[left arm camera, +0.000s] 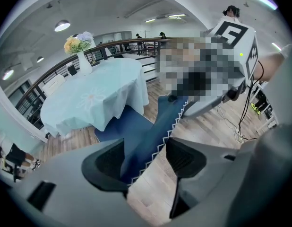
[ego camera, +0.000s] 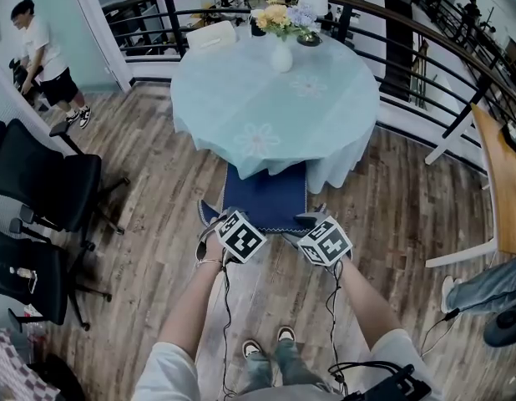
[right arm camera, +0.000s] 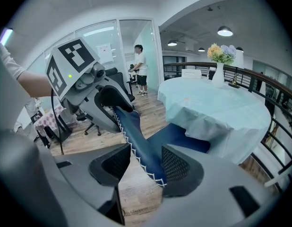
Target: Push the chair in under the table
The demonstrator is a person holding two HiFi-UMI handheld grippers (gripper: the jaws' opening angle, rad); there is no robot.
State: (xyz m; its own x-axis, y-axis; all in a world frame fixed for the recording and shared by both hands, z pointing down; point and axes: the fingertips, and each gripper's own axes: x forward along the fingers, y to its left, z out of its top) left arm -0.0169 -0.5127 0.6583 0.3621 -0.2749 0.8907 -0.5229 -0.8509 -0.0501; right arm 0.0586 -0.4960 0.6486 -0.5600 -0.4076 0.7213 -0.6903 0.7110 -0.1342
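One round tabletop (ego camera: 241, 98) fills the middle of the head view, draped in a pale blue cloth with faint flower prints that hangs in folds at its rim. Wood-plank floor (ego camera: 158, 190) surrounds it, and a curved dark railing (ego camera: 408, 32) runs behind.

The chair (ego camera: 265, 195), dark blue fabric with white zigzag stitching along the top of its back, stands at the near side of the tabletop. The front of its seat is tucked beneath the hanging cloth and hidden there; its legs cannot be seen.

The left claw (left arm camera: 146, 160) straddles the top of the back near its left end, jaws parted. The blue edge lies against one ribbed pad, with bare floor showing before the other. The right claw (right arm camera: 146, 162) straddles the right end the same way, released rather than clenched, the fabric against one meshed pad.

A white vase (ego camera: 280, 57) of yellow and pale flowers (ego camera: 279, 15) stands at the tabletop's far side.
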